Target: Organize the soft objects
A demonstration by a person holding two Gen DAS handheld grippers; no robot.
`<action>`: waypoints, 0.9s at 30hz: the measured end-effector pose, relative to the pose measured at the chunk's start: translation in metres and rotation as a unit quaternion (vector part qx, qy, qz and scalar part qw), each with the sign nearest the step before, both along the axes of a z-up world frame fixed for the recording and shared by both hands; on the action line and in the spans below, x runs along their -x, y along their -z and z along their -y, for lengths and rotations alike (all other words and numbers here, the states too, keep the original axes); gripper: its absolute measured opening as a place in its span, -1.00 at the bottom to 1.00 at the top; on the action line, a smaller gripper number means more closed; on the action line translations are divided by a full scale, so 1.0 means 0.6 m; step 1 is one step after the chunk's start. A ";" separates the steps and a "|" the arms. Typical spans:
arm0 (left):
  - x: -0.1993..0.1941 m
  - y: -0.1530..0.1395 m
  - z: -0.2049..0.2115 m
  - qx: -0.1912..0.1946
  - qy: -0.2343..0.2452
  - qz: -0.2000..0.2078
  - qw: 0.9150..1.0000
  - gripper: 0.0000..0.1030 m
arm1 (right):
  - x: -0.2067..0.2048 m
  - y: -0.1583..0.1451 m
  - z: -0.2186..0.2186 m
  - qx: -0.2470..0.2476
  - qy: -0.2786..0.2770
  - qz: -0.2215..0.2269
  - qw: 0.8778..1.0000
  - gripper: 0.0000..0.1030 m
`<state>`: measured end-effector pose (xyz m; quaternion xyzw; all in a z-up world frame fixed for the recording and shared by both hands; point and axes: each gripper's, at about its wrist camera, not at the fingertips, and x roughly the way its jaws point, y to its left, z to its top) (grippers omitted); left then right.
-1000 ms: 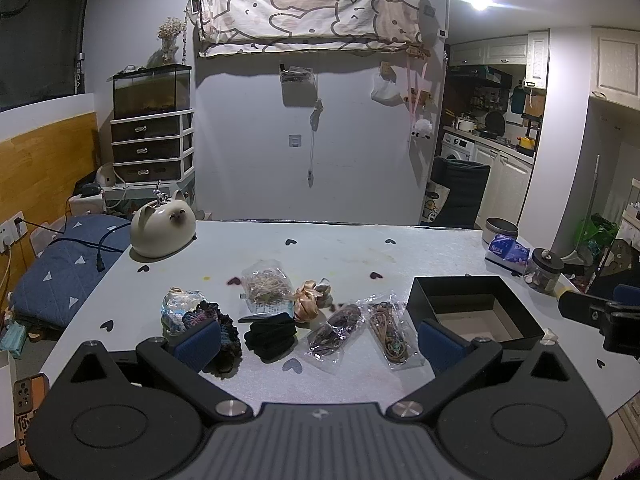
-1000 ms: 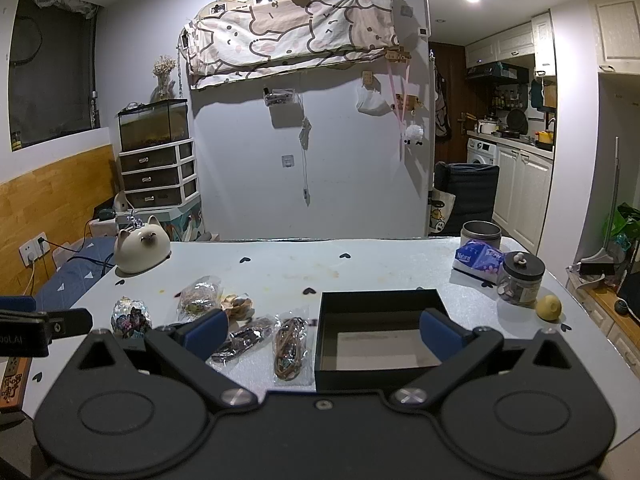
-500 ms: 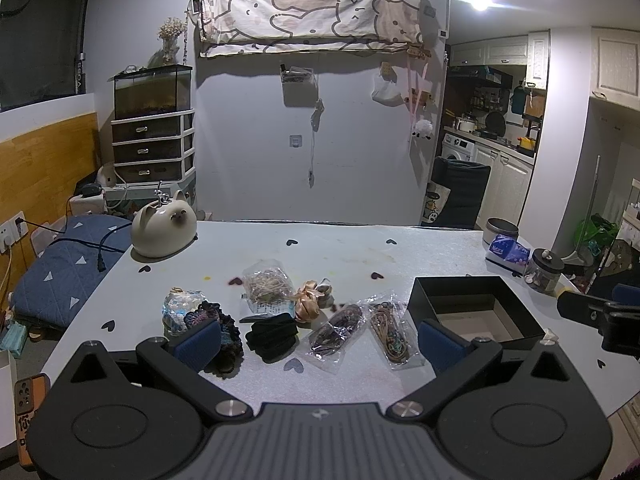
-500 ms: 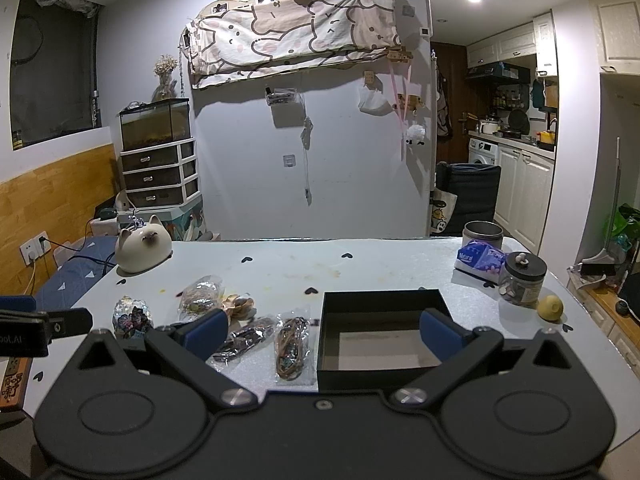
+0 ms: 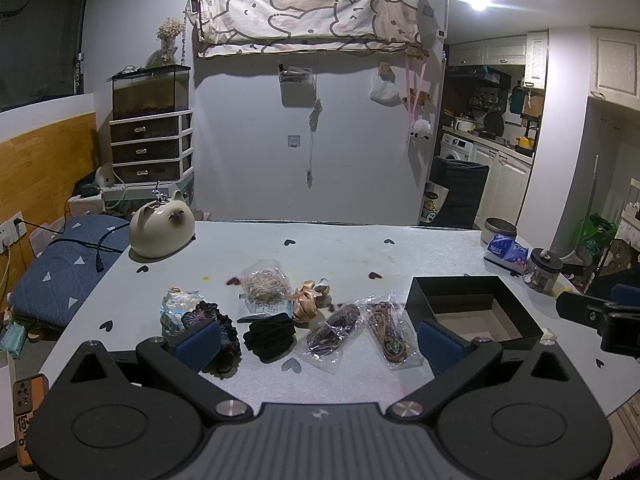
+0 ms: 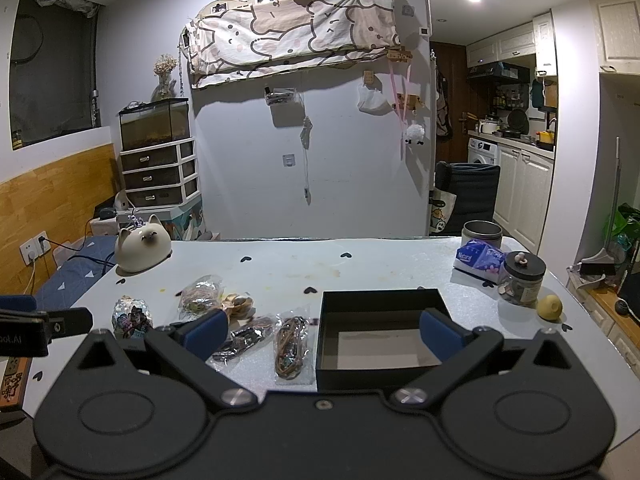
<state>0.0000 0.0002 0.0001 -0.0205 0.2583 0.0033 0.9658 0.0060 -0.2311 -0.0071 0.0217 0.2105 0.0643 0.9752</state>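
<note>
Left wrist view: the left gripper [image 5: 318,342] spread wide, holding nothing — a black scrunchie [image 5: 270,334] and bagged hair ties [image 5: 387,334] lie on the table [image 5: 340,248] beside an open black box [image 5: 466,312].

Right wrist view: the right gripper [image 6: 324,332] also wide apart and empty, hovering over the black box [image 6: 380,334].

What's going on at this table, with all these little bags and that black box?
A person holds a gripping tool in each hand, sorting soft hair accessories. Both the left tool and the right tool are open and hold nothing. The scrunchies and bagged hair ties lie on the table beside the black box, which looks empty. Nothing is packed yet.
</note>
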 end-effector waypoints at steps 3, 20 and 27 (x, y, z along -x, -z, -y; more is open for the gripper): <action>0.000 0.000 0.000 0.000 0.000 0.000 1.000 1.00 | 0.000 0.000 0.000 0.000 0.000 0.000 1.000 1.00; -0.017 -0.005 0.012 0.010 0.004 -0.007 1.000 1.00 | -0.014 0.003 0.006 0.003 -0.010 -0.003 1.000 1.00; -0.056 0.010 -0.004 0.017 0.008 -0.021 1.000 1.00 | -0.048 -0.005 -0.009 0.005 -0.019 -0.012 1.000 1.00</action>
